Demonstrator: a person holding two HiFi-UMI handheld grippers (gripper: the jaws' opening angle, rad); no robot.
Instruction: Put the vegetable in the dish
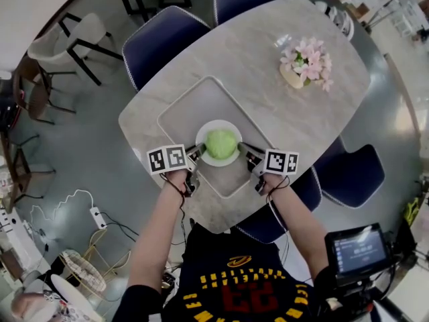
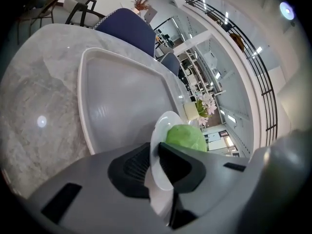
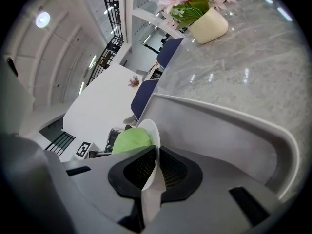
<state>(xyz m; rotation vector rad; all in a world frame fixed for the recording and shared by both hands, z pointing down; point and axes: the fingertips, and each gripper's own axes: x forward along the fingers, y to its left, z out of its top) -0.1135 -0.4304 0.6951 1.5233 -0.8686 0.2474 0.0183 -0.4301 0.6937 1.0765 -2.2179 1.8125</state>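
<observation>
Both tools are on it now: the left gripper (image 2: 157,165) has its jaws clamped on the near-left rim of the white dish (image 1: 234,157), and the right gripper (image 3: 155,172) is pinching the rim on the opposite side. The green vegetable (image 1: 221,143) sits in the dish, above the grey tray (image 1: 194,102) on the marble table (image 1: 281,59). Pink flowers (image 1: 307,60) stand far right.
</observation>
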